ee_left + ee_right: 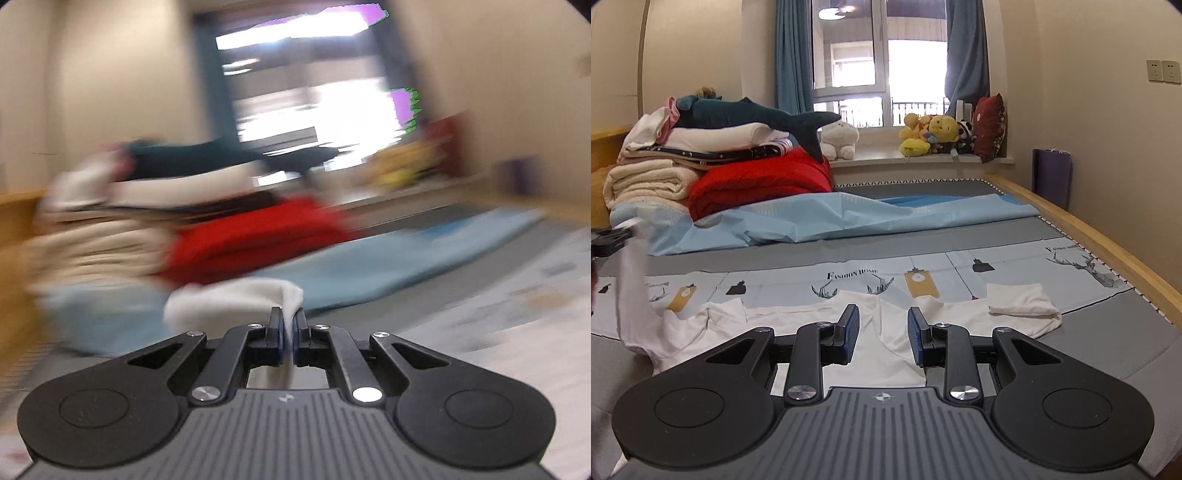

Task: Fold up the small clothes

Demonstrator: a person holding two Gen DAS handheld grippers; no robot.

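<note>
The left gripper (289,317) is held nearly level, pinched tight on one white shirt (897,354) lying on the bed (1108,332). Over the shirt, the right gripper (882,330) is tipped down, half open, empty.

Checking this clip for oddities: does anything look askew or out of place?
Nothing damaged. The white shirt lies lopsided: one sleeve is lifted off the bed, pinched in the left gripper, while its other sleeve lies folded.
</note>
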